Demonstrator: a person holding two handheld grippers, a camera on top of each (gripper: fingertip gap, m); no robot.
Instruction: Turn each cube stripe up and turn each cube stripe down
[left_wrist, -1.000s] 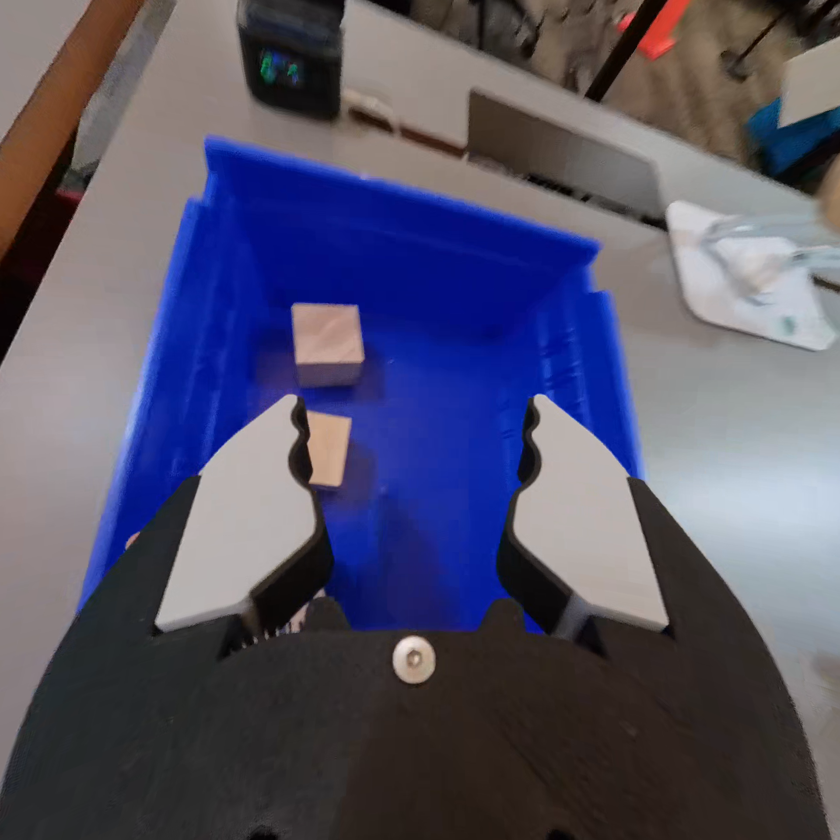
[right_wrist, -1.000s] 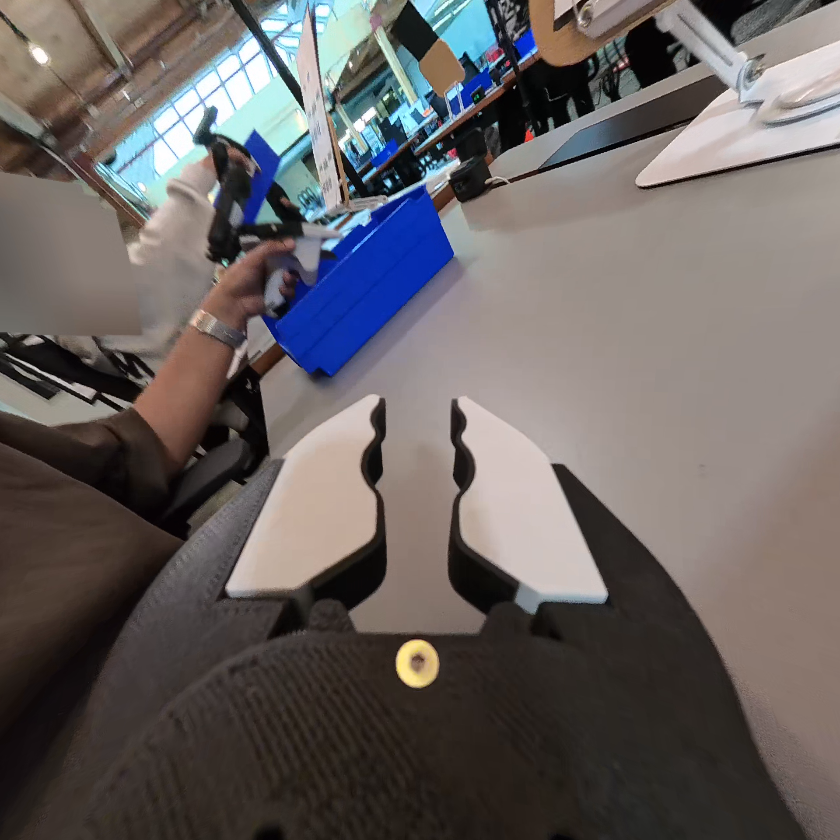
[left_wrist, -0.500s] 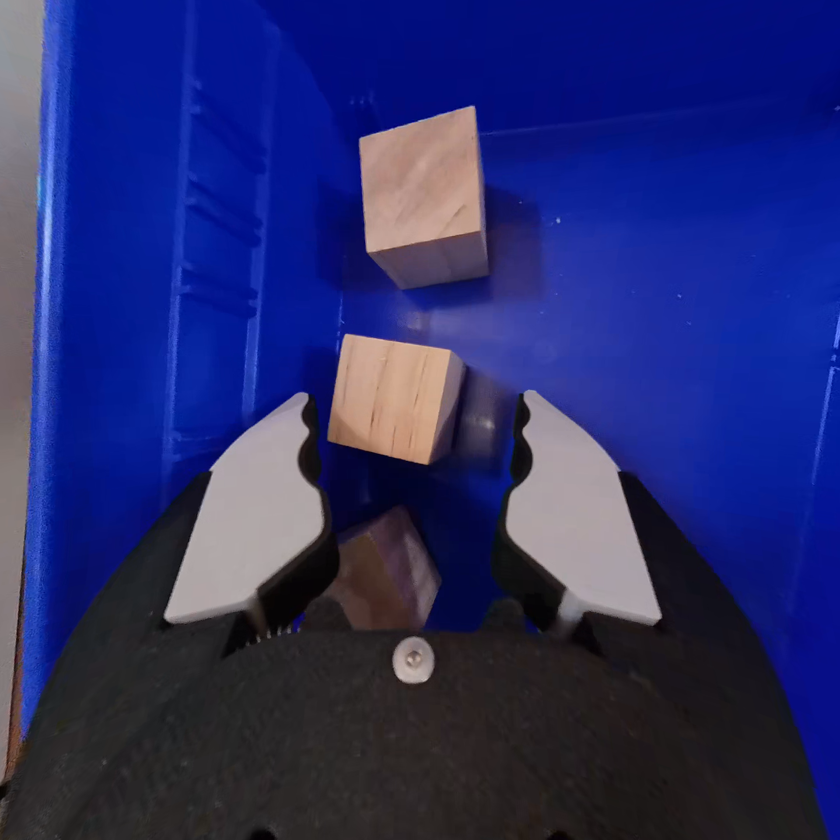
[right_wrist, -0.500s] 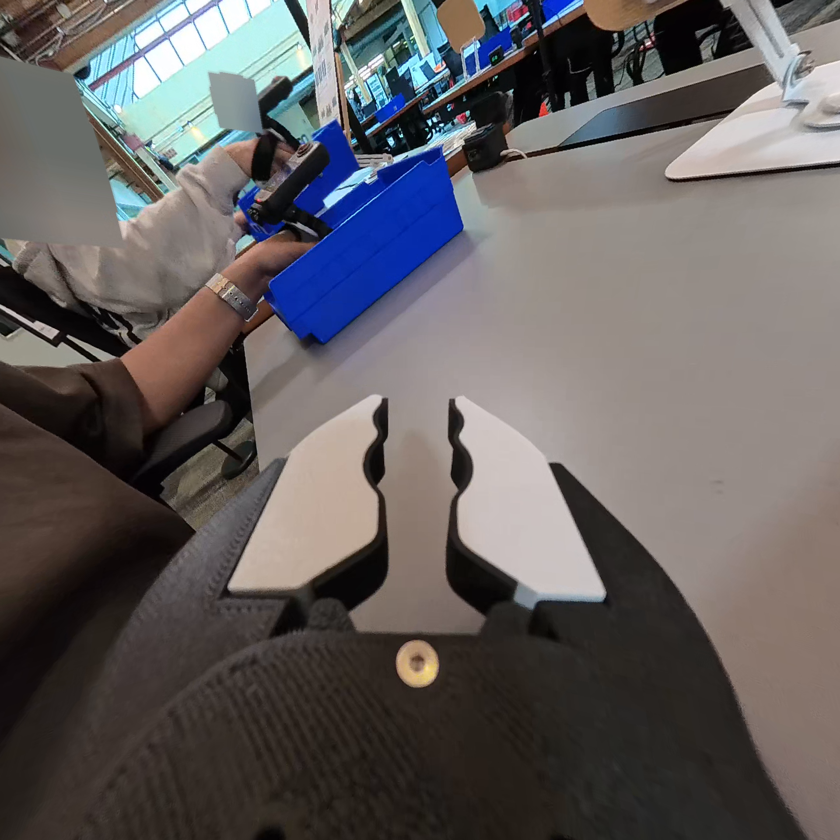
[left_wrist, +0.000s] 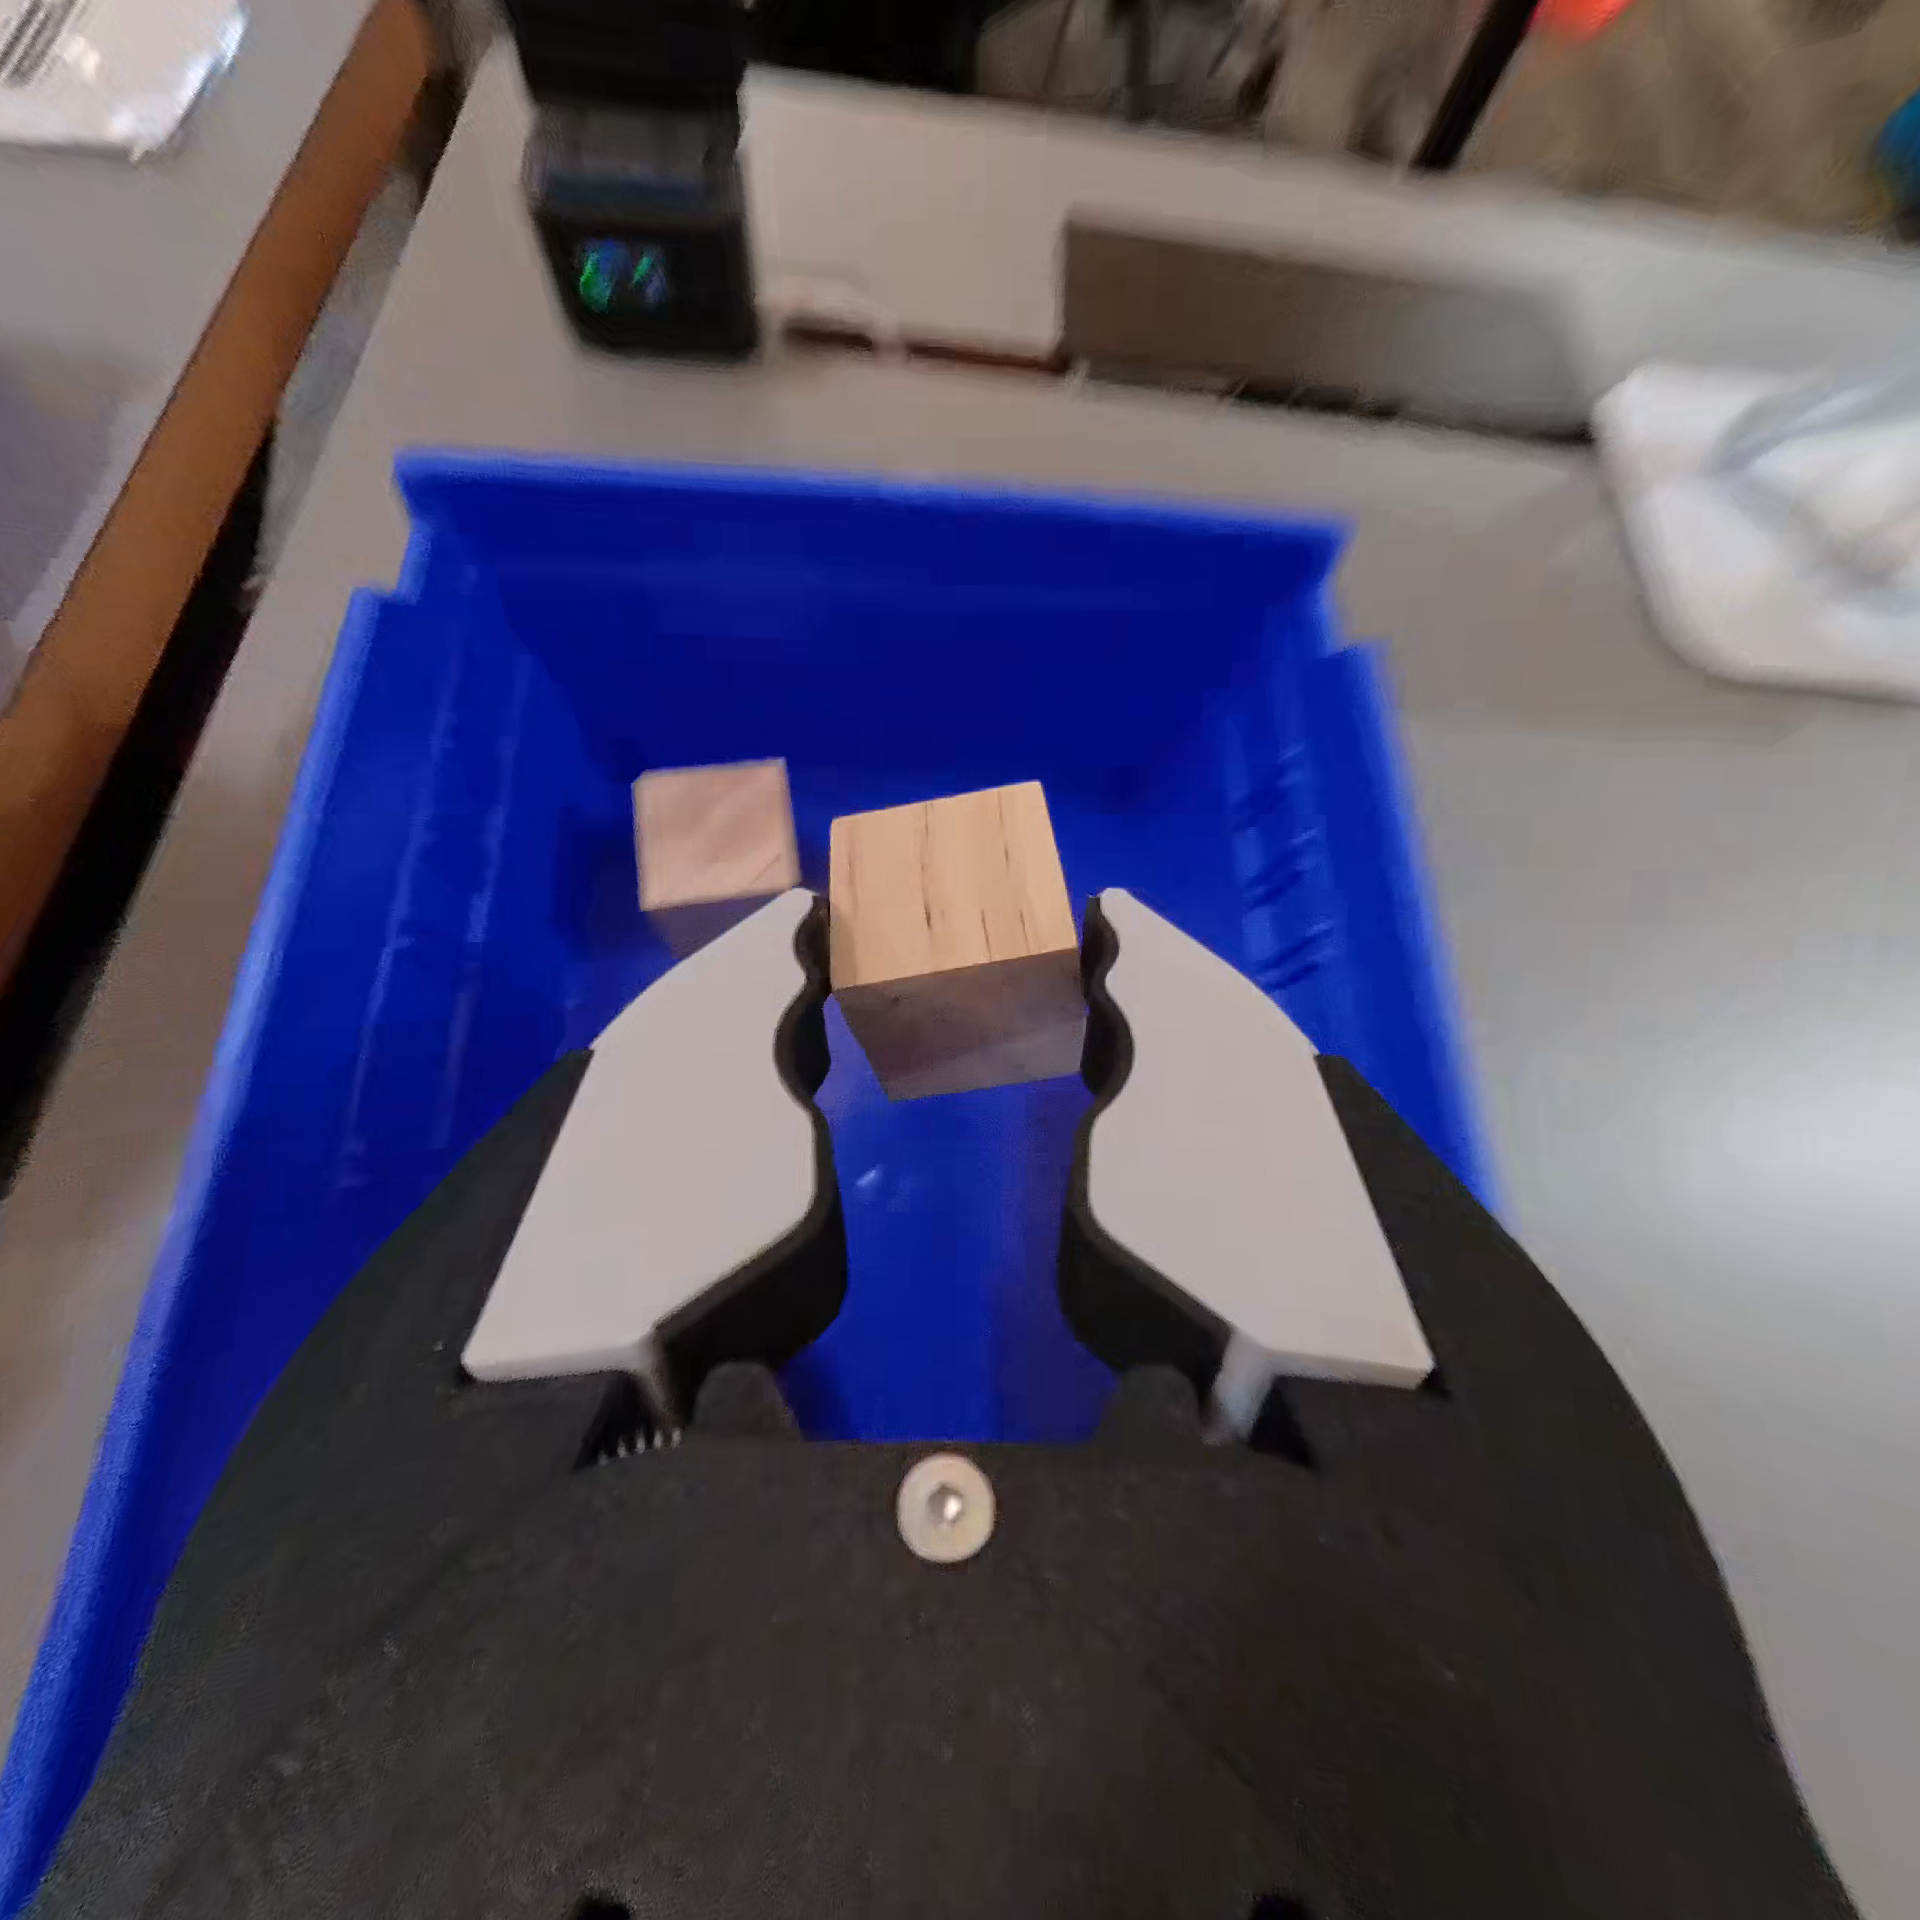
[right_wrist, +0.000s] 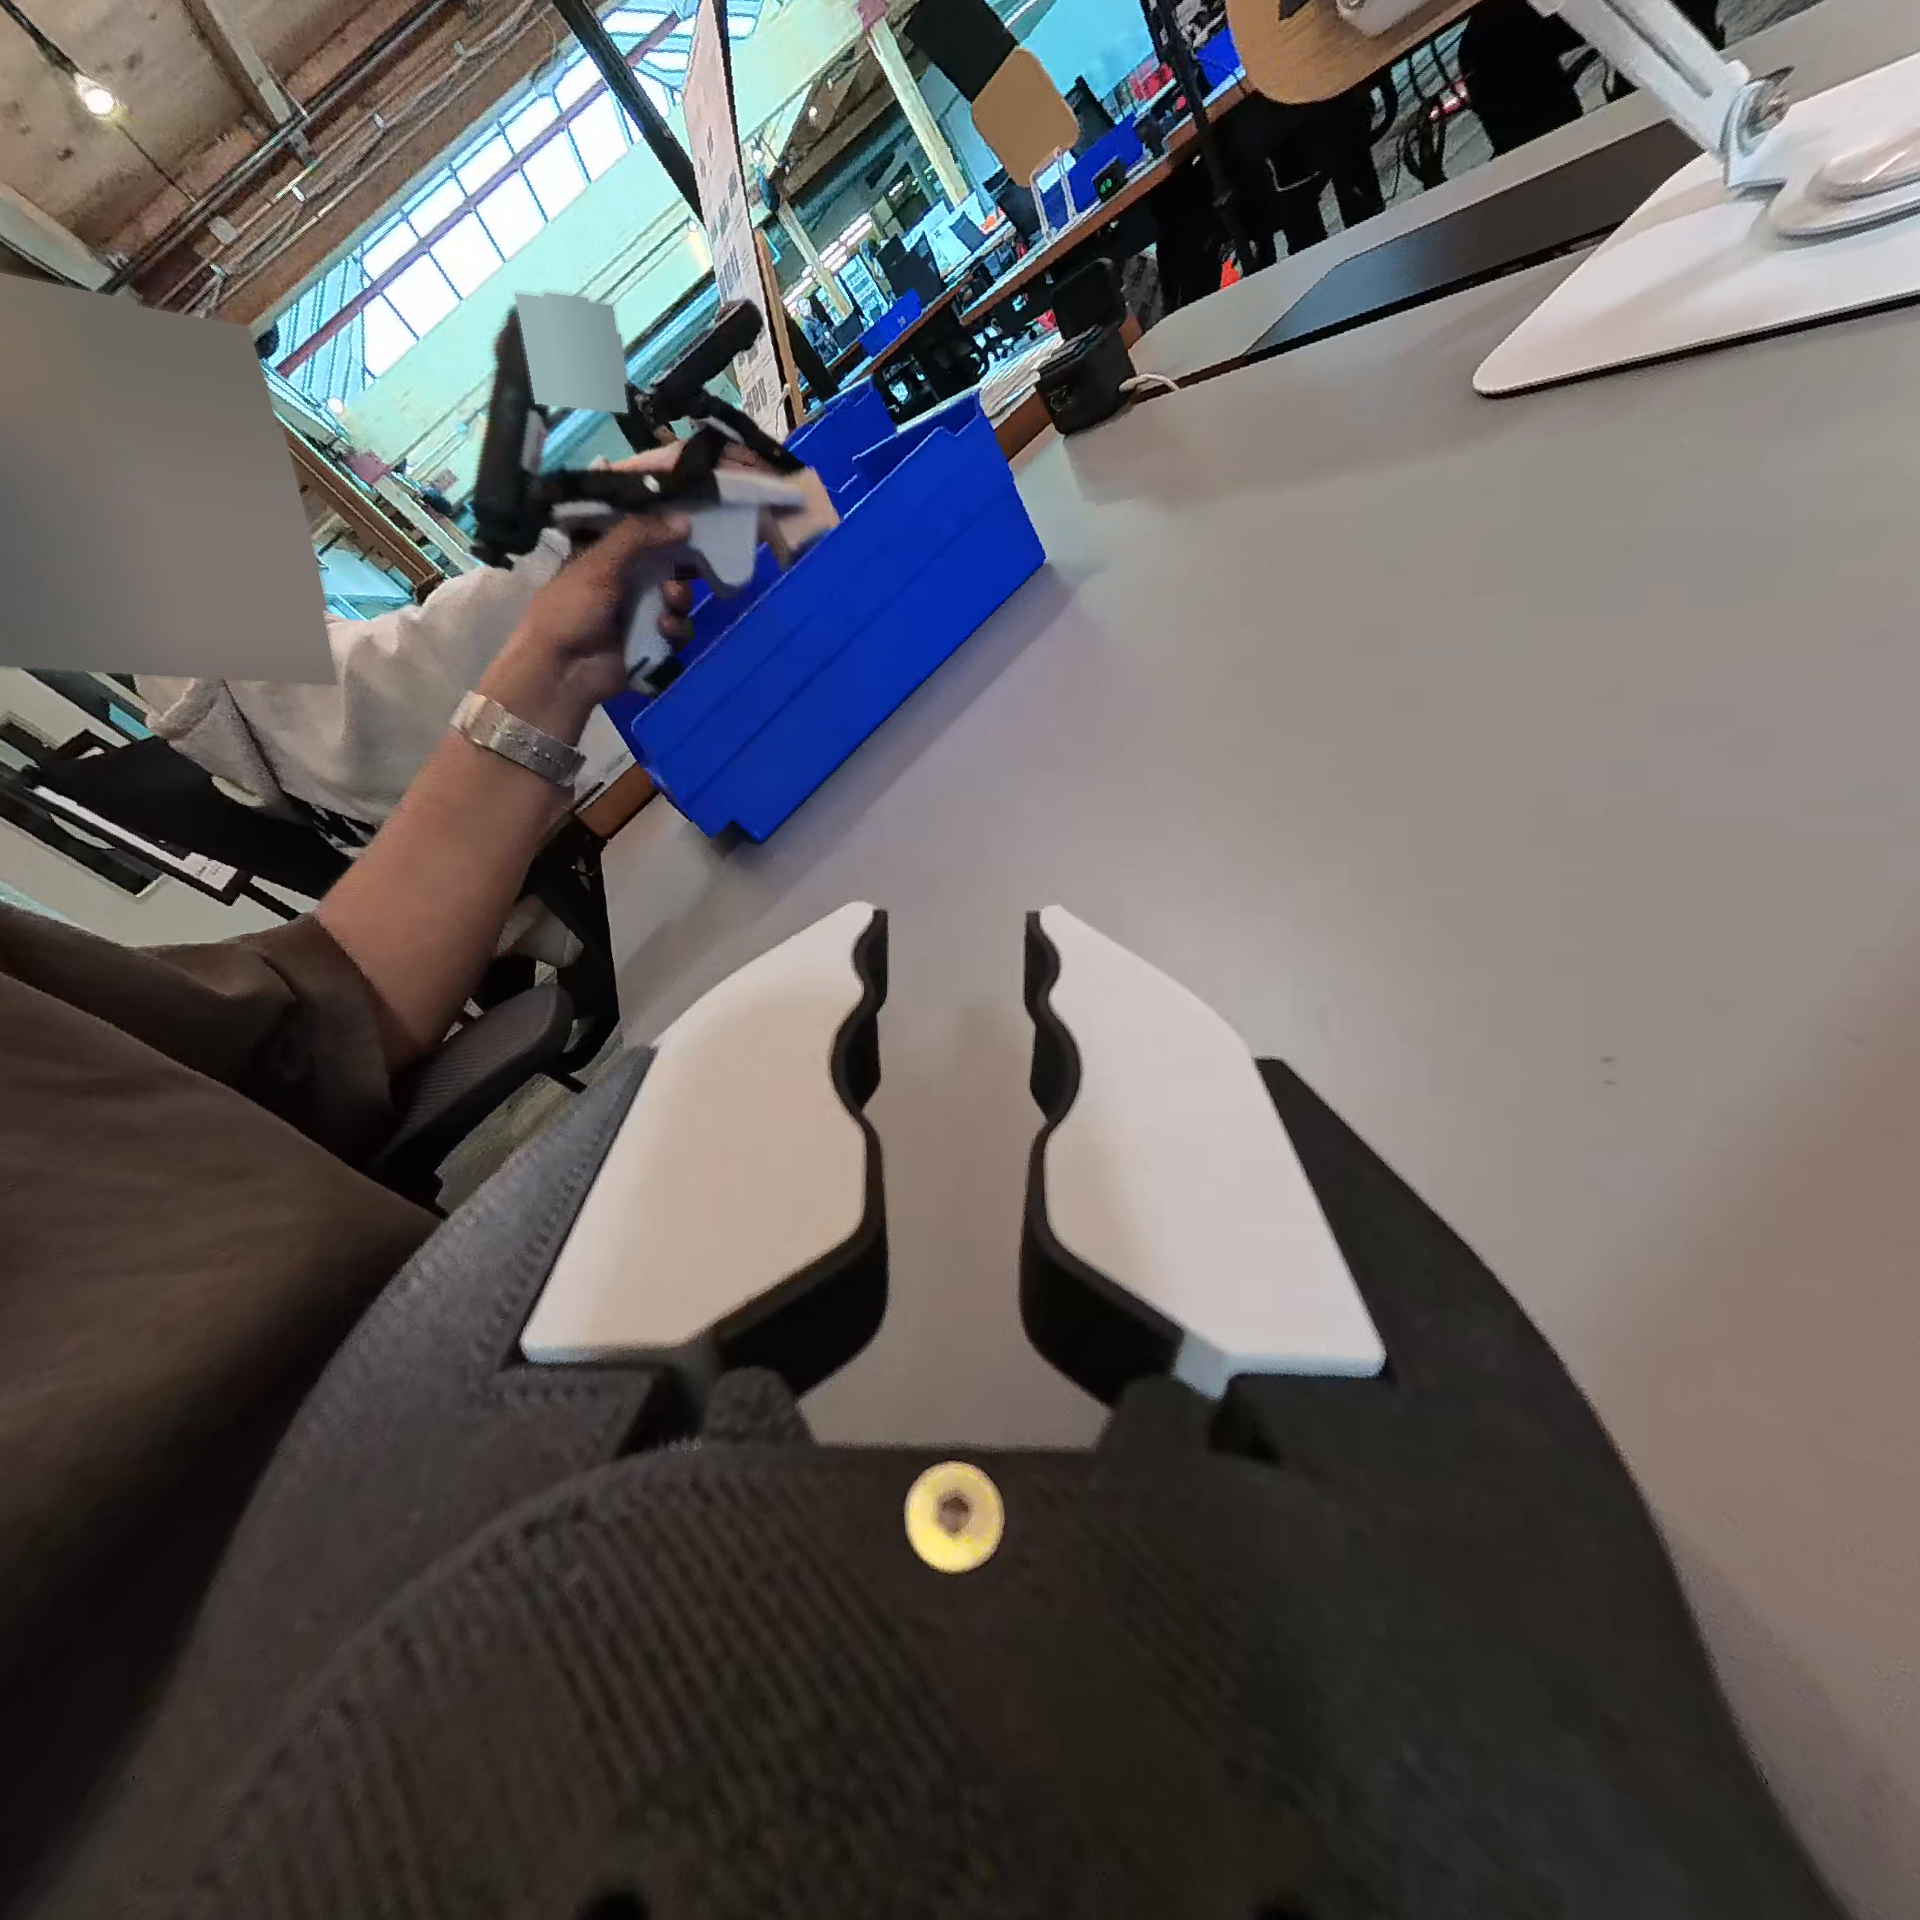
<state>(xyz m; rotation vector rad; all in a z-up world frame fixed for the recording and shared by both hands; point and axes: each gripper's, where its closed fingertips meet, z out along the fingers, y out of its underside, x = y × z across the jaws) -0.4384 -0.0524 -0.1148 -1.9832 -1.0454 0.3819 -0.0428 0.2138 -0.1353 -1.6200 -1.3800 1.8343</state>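
The left claw (left_wrist: 951, 940) is held above the blue bin (left_wrist: 436, 935), tilted down, and its two fingers are pressed on the sides of a wooden cube (left_wrist: 951, 909), which is lifted clear of the bin floor. A second cube (left_wrist: 715, 831) is seen on the floor, just left and beyond. Free room is left toward the right wall. The right claw (right_wrist: 956, 935) is rested low over the grey surface (right_wrist: 1455, 831), slightly parted and empty, well apart from the bin.

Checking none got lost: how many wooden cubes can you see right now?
2: one cube clamped in the left gripper, another on the blue bin floor. More may be hidden.
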